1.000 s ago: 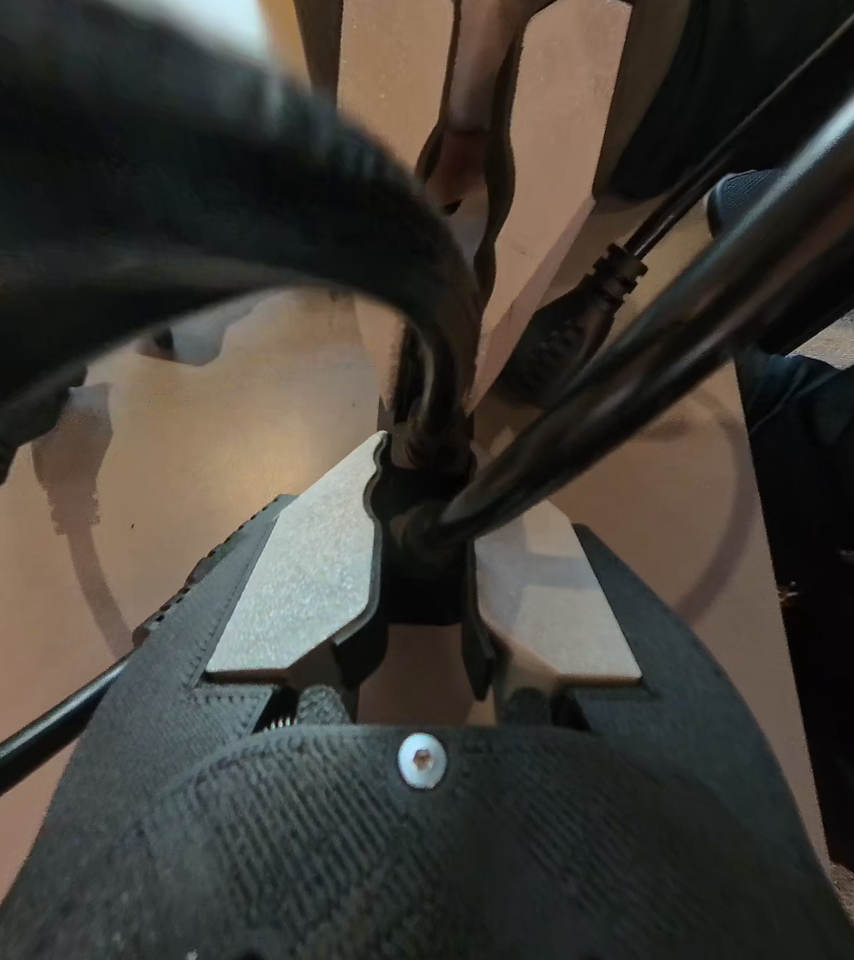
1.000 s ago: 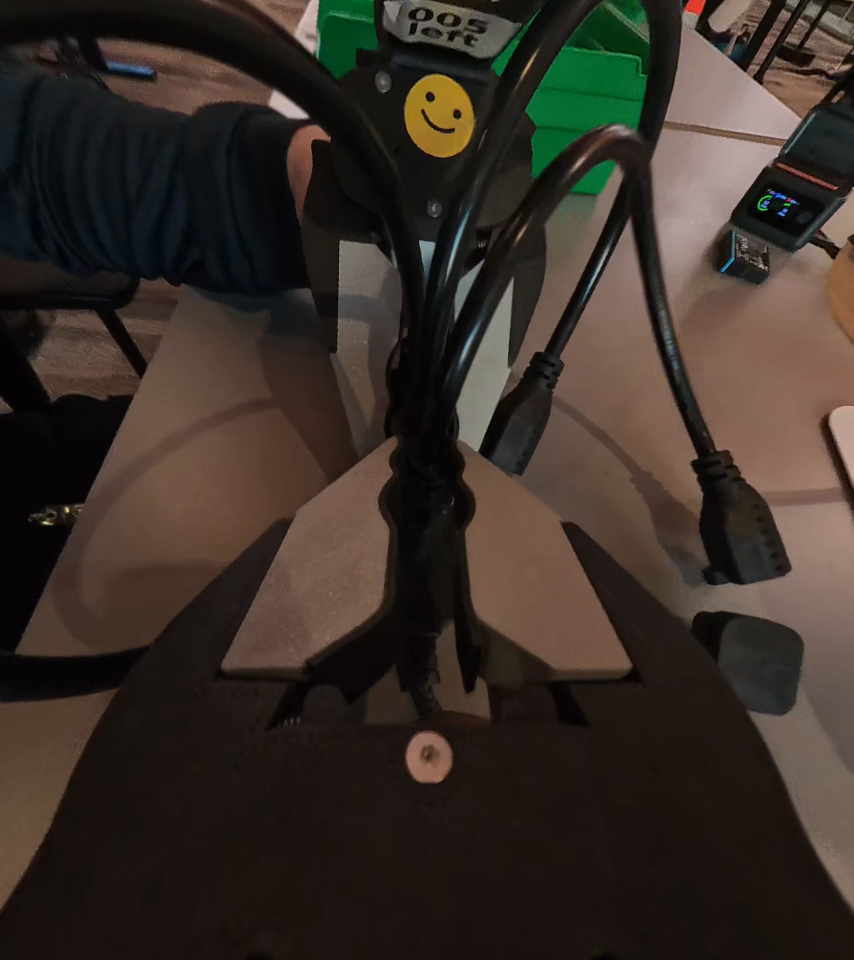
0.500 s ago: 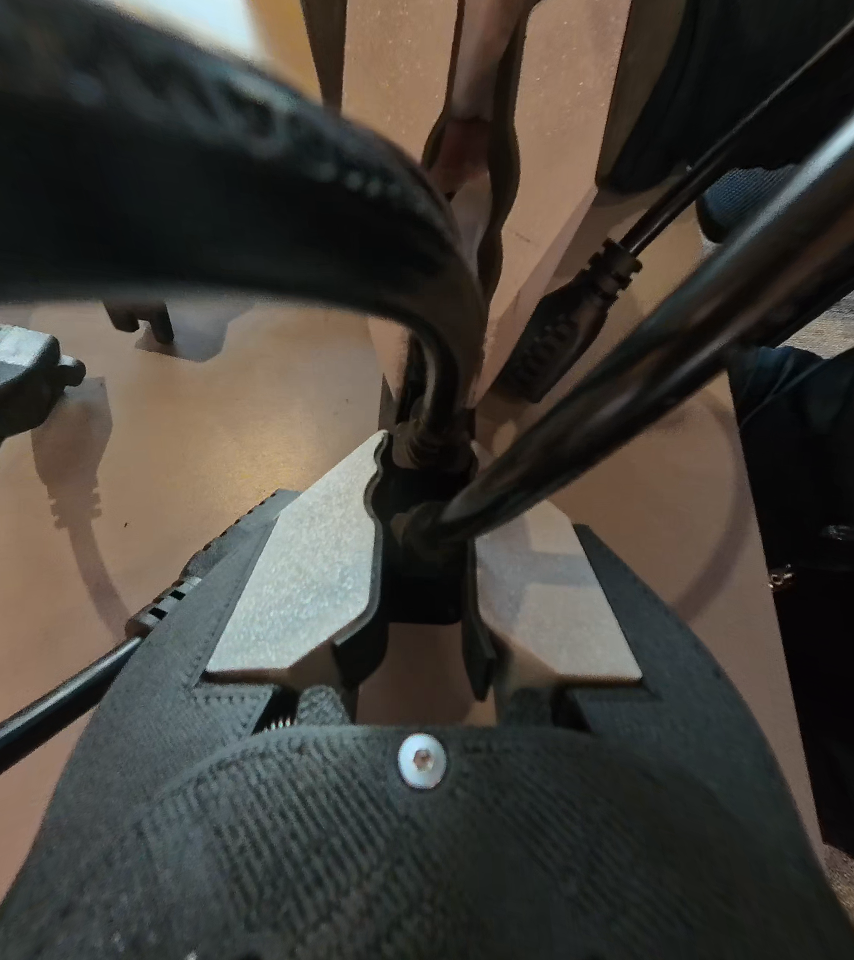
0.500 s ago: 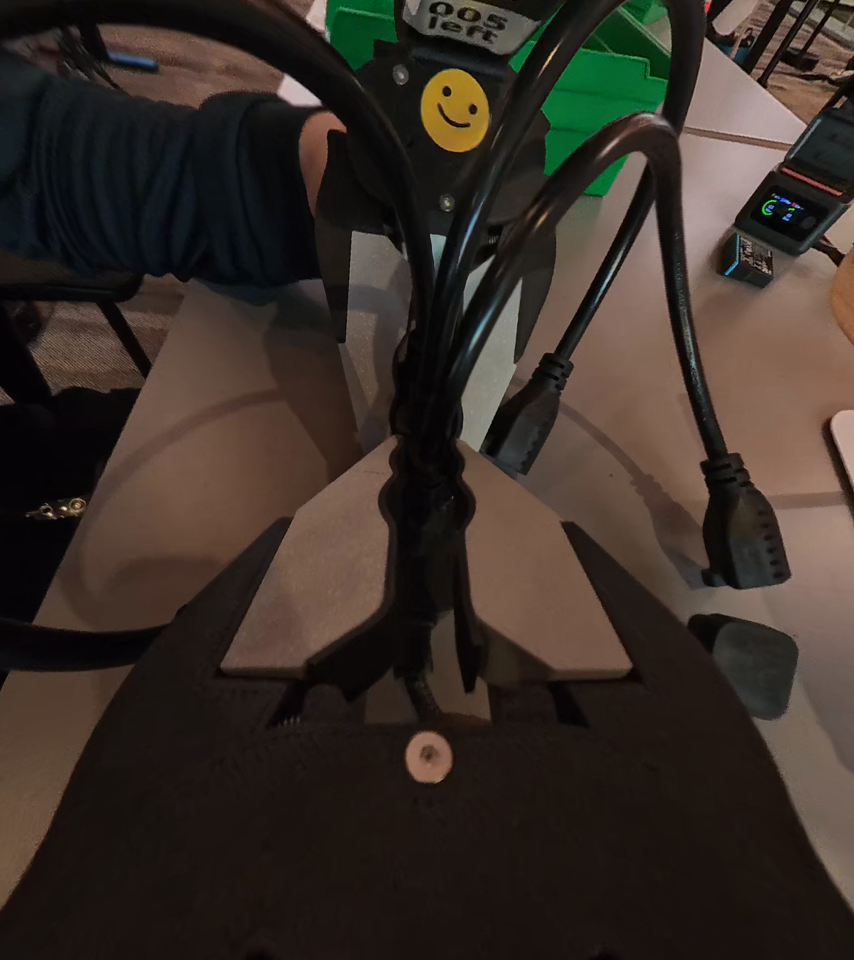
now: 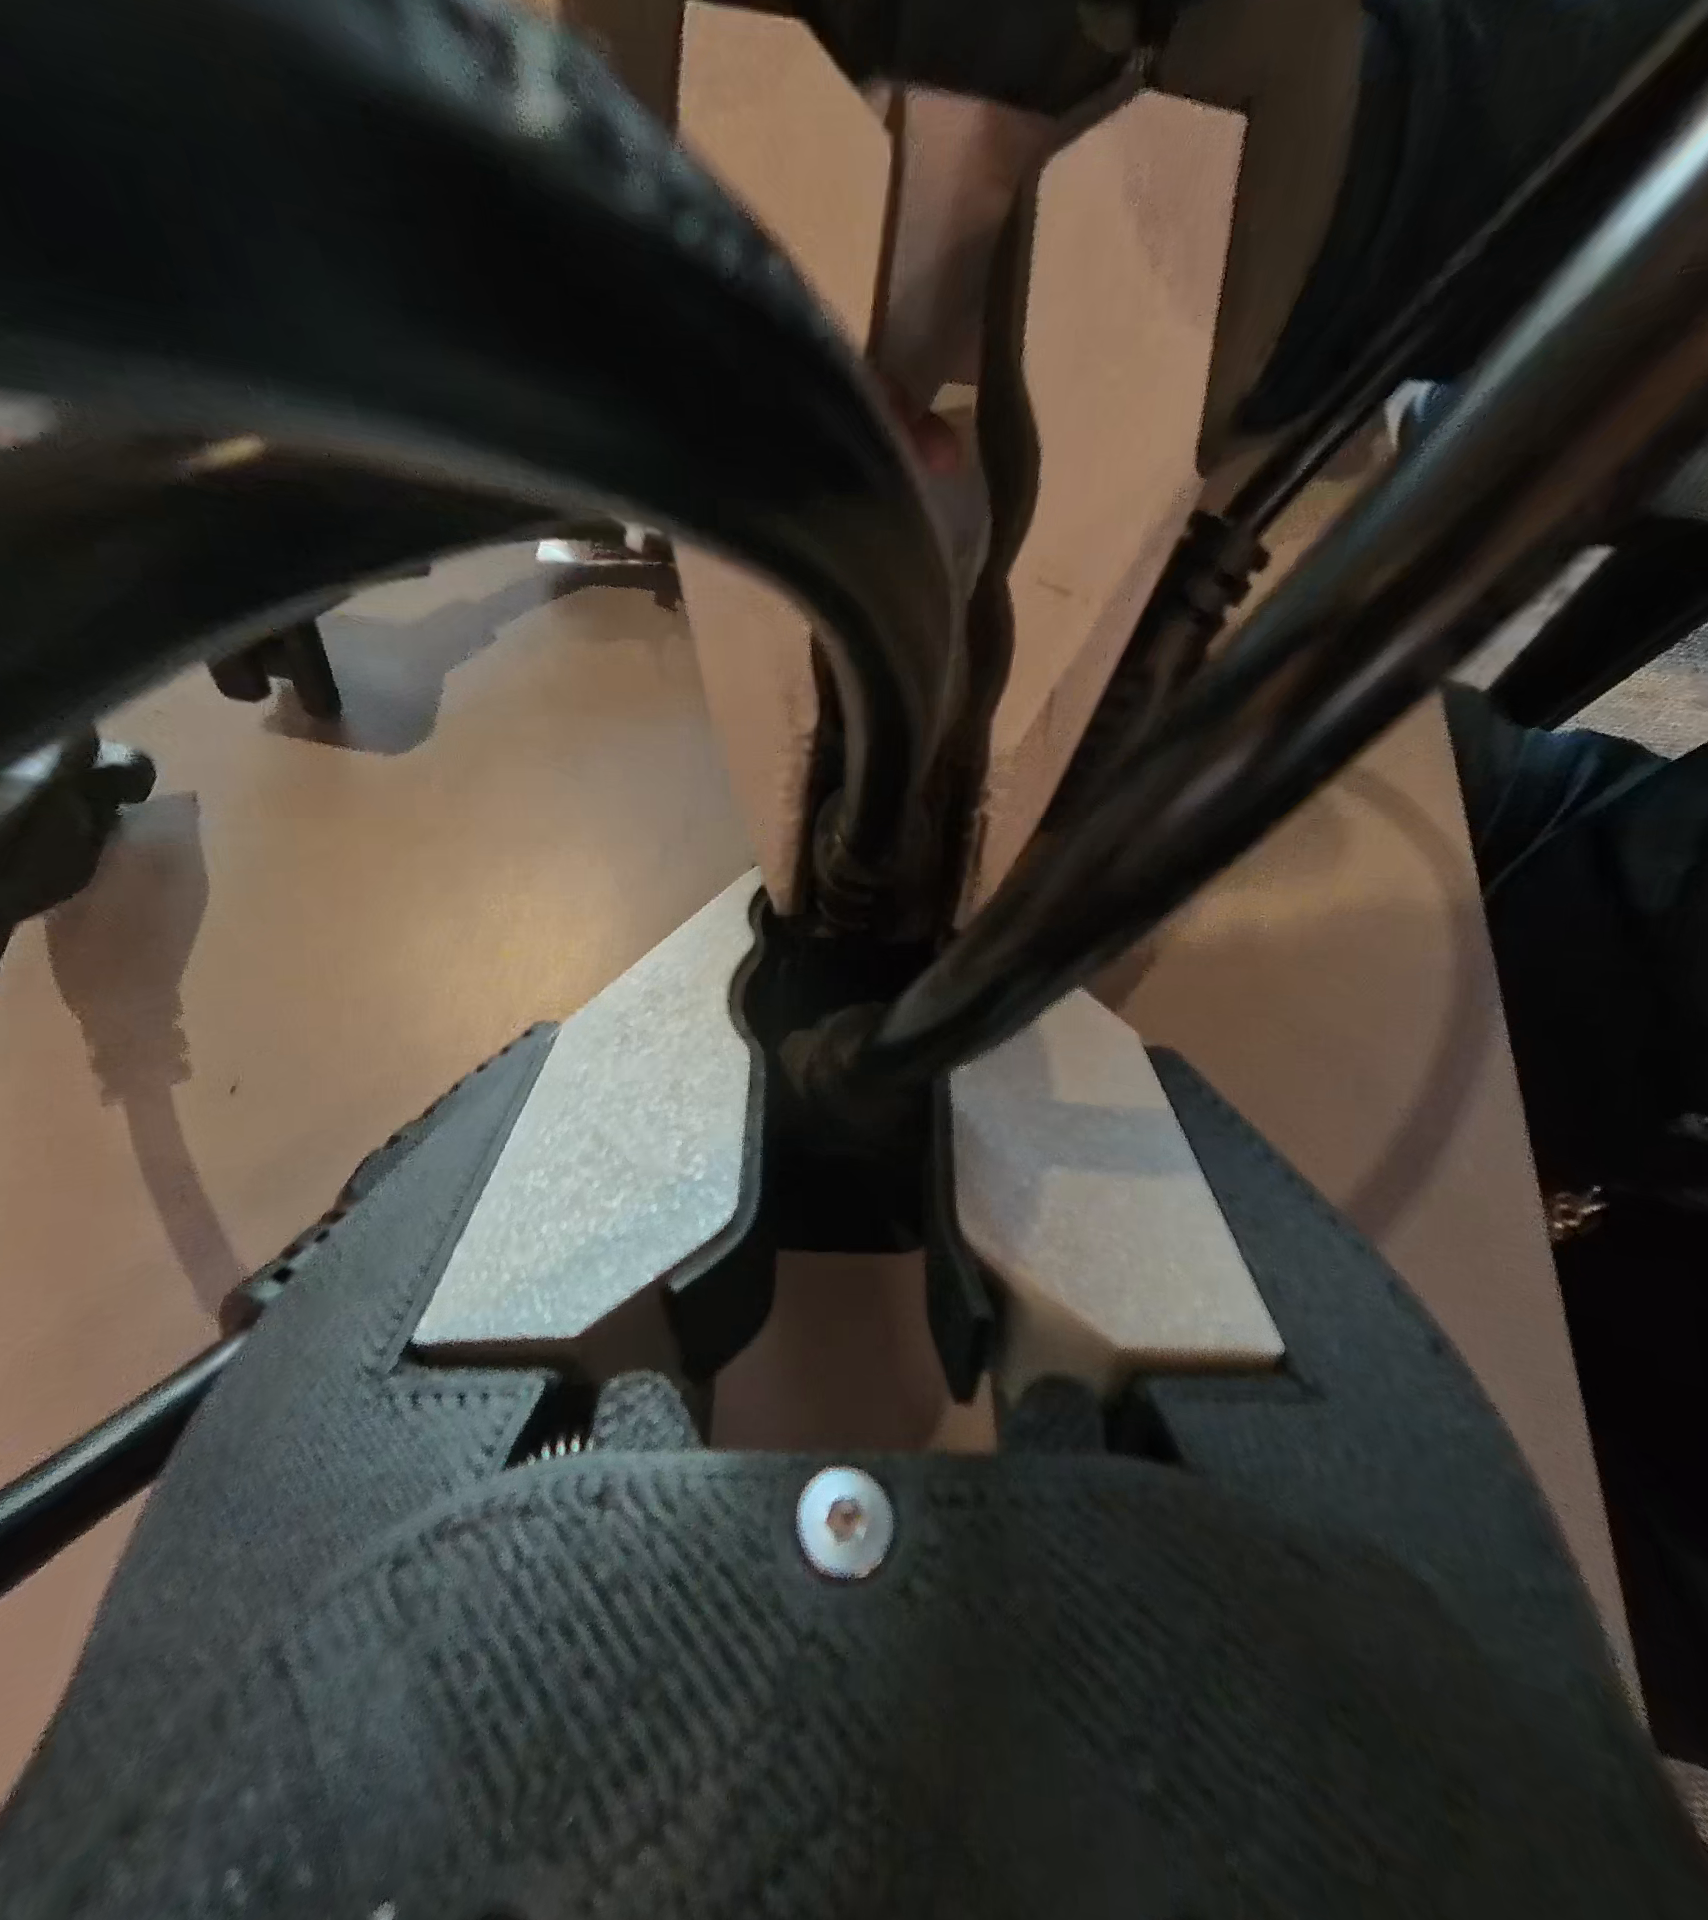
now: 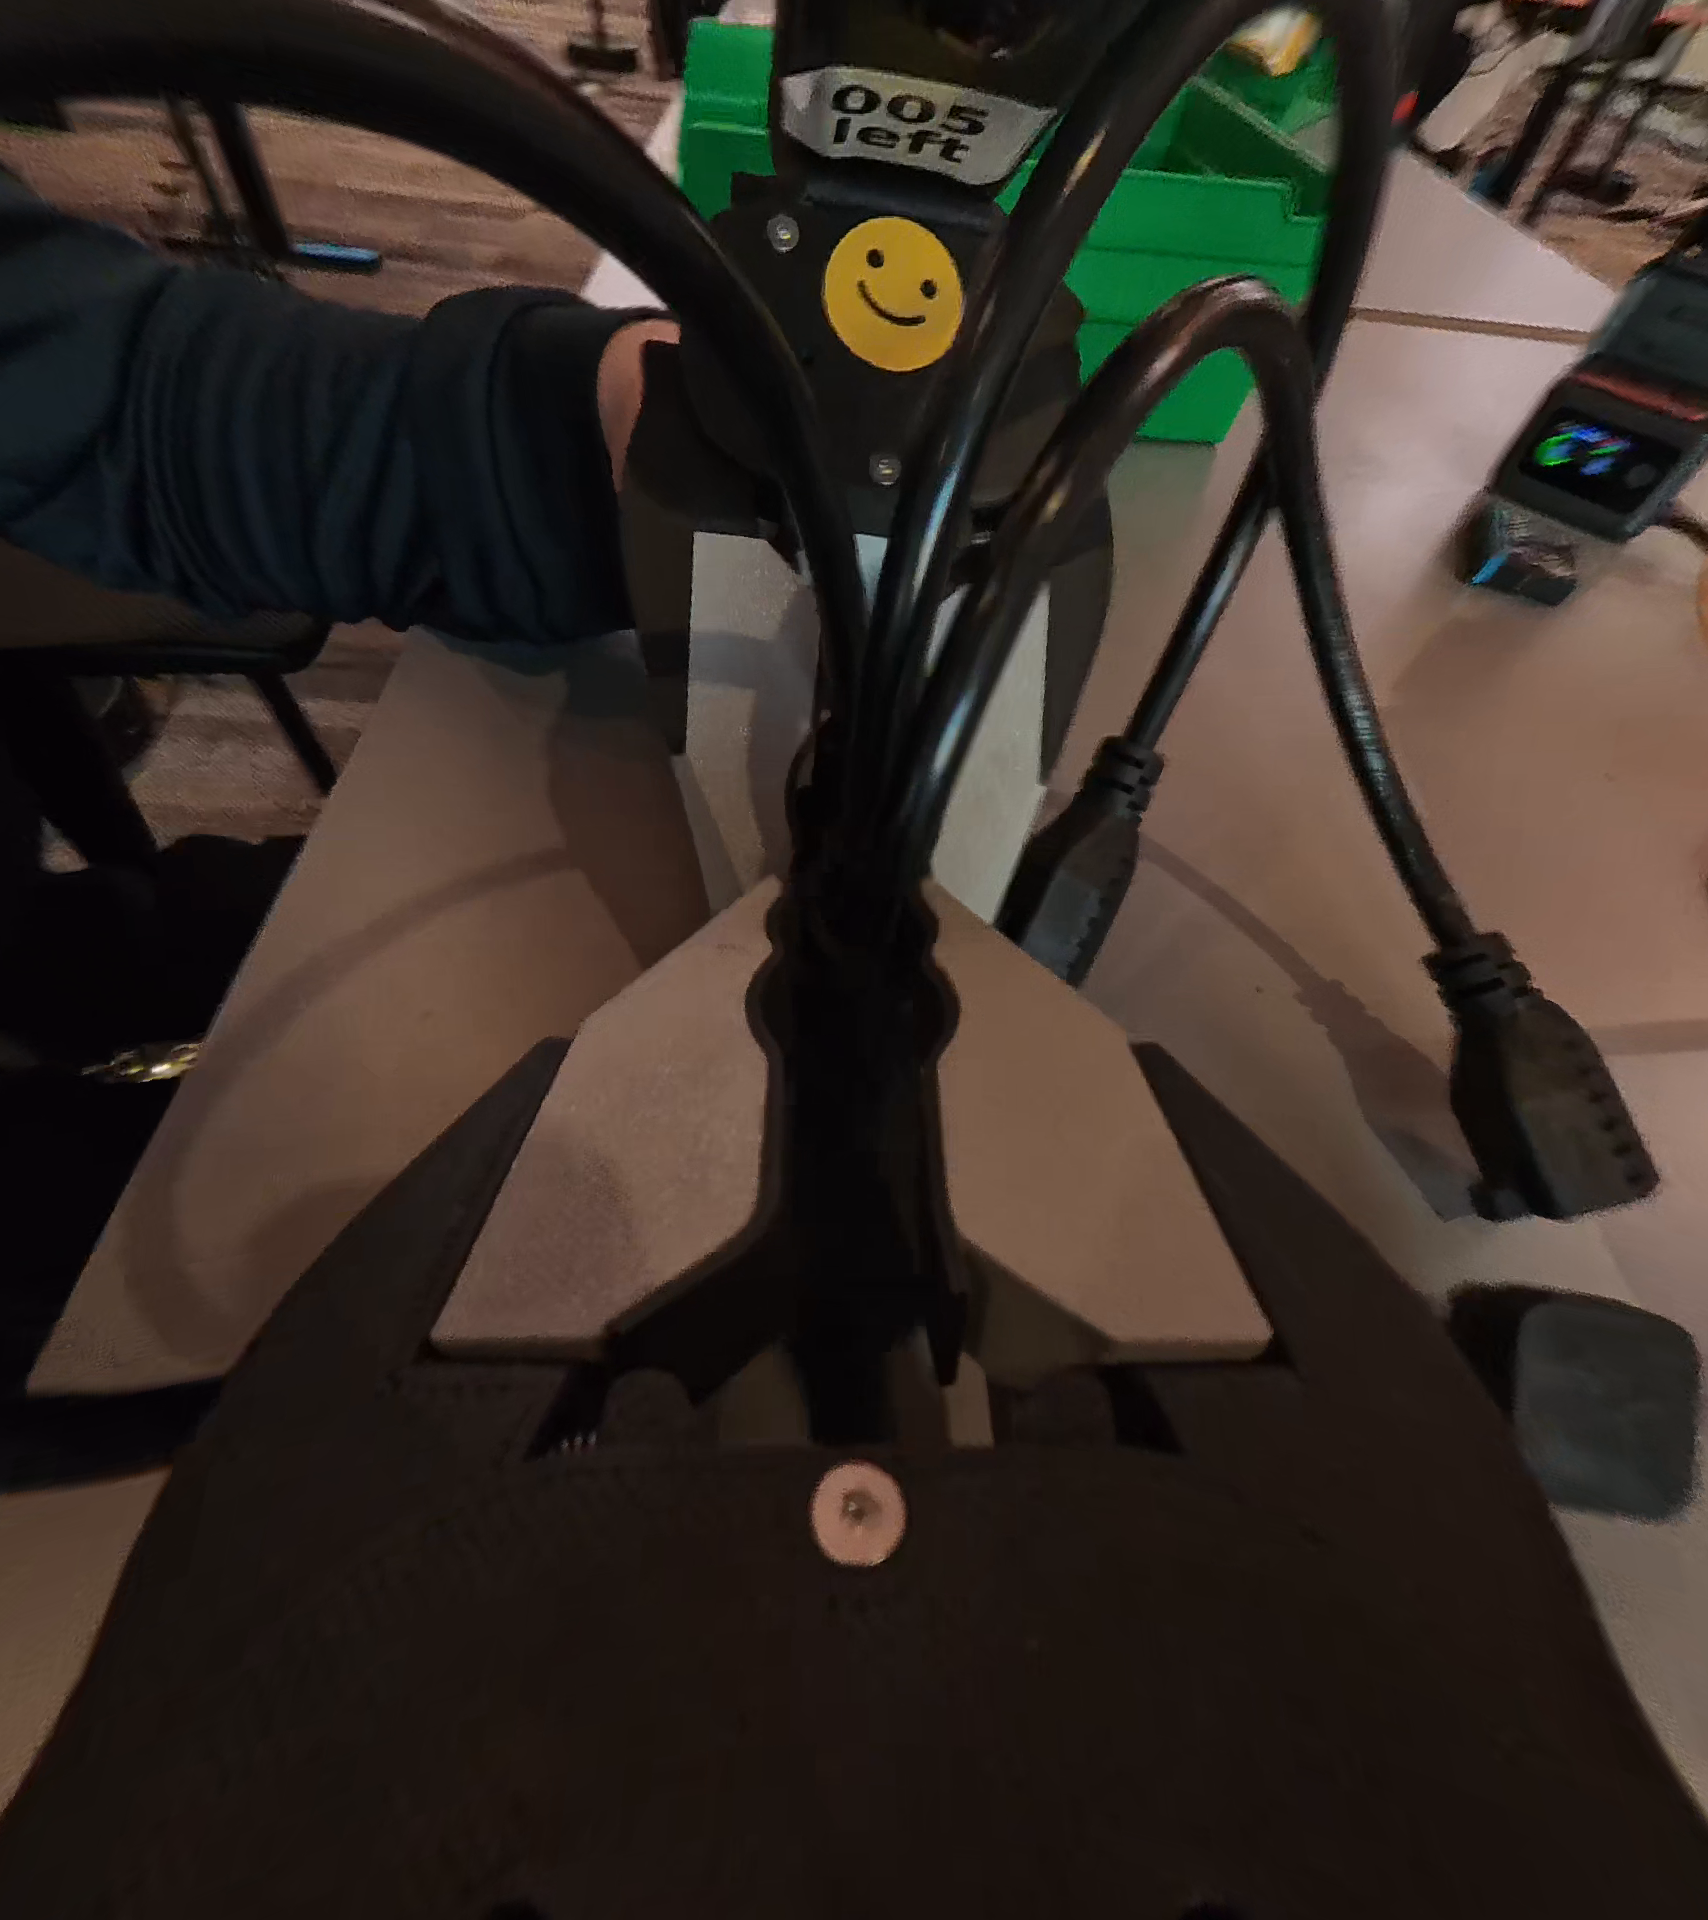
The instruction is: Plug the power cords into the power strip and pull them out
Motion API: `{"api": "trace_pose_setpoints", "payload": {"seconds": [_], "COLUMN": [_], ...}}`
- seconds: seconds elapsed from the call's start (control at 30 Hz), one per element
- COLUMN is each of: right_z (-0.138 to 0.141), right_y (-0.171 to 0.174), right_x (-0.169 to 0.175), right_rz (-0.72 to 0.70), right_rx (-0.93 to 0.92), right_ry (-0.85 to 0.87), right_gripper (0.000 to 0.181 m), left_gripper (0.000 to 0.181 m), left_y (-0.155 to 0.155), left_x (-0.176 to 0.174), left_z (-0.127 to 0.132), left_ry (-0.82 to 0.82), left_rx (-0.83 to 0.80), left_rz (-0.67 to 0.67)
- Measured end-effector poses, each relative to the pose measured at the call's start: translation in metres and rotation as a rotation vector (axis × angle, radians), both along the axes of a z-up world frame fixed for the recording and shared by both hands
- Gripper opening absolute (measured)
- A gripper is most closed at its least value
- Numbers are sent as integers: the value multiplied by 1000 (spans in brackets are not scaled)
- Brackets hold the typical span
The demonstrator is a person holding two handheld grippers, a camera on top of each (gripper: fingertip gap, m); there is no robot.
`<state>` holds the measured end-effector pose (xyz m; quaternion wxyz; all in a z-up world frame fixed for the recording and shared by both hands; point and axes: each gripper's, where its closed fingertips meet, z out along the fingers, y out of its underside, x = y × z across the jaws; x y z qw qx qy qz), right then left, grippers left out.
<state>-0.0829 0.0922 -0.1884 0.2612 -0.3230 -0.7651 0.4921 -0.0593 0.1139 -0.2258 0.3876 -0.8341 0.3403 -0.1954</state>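
— Pale tabletop (image 6: 1515, 727) underneath, and a green bin (image 6: 1182, 260) at the far end. Where are the grippers?

— Facing each other over the table. The right gripper (image 6: 855, 997) has its jaws pressed narrowly on a bundle of black power cords (image 6: 860, 862). The left gripper (image 5: 845, 1029) clamps the same bundle from the far side; it shows across the table in the right wrist view, tilted down, with a dark sleeve (image 6: 258, 457) reaching in from the left.

— Any markings?

— A yellow smiley sticker (image 6: 891, 293) and a grey printed label (image 6: 917, 125) on that far gripper's front.

— And the cord ends?

— One black connector (image 6: 1546, 1112) hangs right of the bundle, near the table; another (image 6: 1084, 883) hangs just right of the right gripper's tip. A small lit device (image 6: 1598, 457) sits far right. I see no power strip.
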Motion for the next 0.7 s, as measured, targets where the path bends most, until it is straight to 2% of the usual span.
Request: {"api": "trace_pose_setpoints", "payload": {"seconds": [0.3, 0.47, 0.7], "right_z": [1, 15, 15], "right_y": [5, 19, 22], "right_x": [5, 18, 21], "right_rz": [-5, -5, 4], "right_rx": [-14, -88, -77], "right_ry": [-55, -16, -21], "right_gripper": [14, 12, 8], "left_gripper": [26, 25, 25], "left_y": [-1, -2, -2], "left_x": [0, -2, -2], "left_z": [-1, 0, 0], "left_ry": [8, -13, -20], "left_rx": [5, 0, 4], "left_rz": [-16, -15, -15]}}
